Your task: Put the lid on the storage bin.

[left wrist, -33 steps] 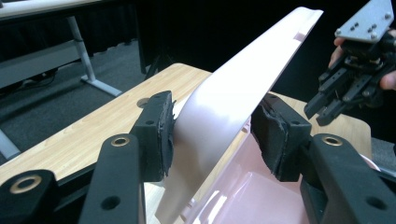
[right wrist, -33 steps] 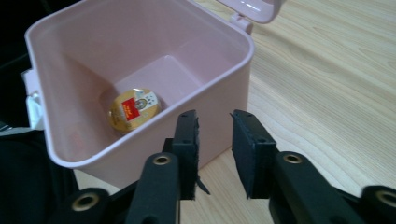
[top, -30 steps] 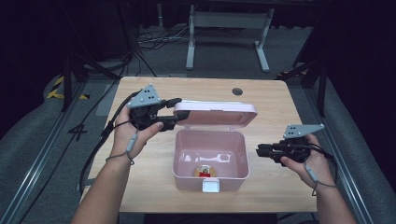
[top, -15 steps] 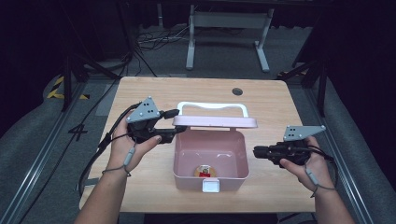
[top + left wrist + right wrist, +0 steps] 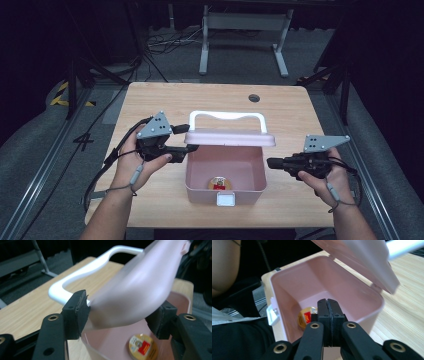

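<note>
Pink box (image 5: 225, 172) near the middle of the wooden bench (image 5: 150, 100), a little toward the front edge, with bare wood on all four sides. Lid (image 5: 230, 138) hinged at the back rim and half lowered over the opening, white handle (image 5: 227, 117) rising behind it. White latch (image 5: 225, 200) on the front wall. Inside, on the floor of the box, a small round yellow and red thing (image 5: 218, 183), too small to name.

Left hand-held gripper (image 5: 189, 148) at the lid's left end, just beside the box's left wall. Jaws apart and just been opening; in the left gripper view the lid's (image 5: 140, 290) blurred end between the pads (image 5: 79, 307), one pad at its edge, the other a little off it, so no clamping shown. Left wall of the box close under the jaws, open bench to the left.

Right hand-held gripper (image 5: 270, 162) off the box's right wall, apart from it, jaws pressed together on nothing, just been closing. In the right gripper view, shut fingertips (image 5: 328, 307) pointing at the box rim (image 5: 377, 297), lid (image 5: 362, 262) tilted above. Clear wood between that hand-held gripper and the bench's right edge.
</note>
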`<state>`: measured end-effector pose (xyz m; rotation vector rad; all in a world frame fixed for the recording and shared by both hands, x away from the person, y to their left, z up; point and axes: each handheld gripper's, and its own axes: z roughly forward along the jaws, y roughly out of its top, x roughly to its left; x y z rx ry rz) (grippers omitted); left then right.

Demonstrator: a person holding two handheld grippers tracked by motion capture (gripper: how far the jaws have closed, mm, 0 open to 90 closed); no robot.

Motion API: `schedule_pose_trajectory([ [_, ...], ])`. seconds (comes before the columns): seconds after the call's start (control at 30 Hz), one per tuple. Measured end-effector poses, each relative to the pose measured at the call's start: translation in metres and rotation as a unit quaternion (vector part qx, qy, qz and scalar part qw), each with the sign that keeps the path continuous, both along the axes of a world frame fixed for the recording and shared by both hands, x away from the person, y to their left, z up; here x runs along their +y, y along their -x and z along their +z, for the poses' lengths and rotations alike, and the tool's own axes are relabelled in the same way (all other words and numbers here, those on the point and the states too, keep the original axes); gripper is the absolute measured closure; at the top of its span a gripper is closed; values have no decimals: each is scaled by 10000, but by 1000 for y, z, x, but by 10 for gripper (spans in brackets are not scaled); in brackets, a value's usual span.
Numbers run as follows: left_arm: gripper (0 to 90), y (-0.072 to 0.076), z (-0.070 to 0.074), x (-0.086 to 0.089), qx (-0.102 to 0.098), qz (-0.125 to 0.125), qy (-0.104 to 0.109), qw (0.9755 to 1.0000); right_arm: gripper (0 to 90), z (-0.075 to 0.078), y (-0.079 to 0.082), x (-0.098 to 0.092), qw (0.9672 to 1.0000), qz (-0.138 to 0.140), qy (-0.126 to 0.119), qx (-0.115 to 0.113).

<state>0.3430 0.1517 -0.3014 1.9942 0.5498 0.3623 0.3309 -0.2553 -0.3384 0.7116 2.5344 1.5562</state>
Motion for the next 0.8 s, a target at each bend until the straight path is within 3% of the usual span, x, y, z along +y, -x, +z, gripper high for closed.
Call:
schedule_pose_trajectory([
  [0.23, 336, 8, -5, 1, 232, -228, -443, 9985, 900, 2, -2, 7, 9998, 70, -180, -54],
  [0.4, 323, 7, -11, 5, 497, -319, -446, 9973, 900, 3, -4, 7, 9995, 62, -294, -59],
  [0.53, 327, 5, -13, 10, 568, -223, -528, 9967, 900, 3, -5, 7, 9995, 68, -312, -75],
  [0.63, 321, 7, -14, 13, 636, -313, -673, 9952, 900, 4, -6, 6, 9994, 65, -335, -78],
  [0.8, 321, 6, -16, 18, 753, -298, -688, 9943, 900, 5, -5, 6, 9993, 72, -355, -86],
])
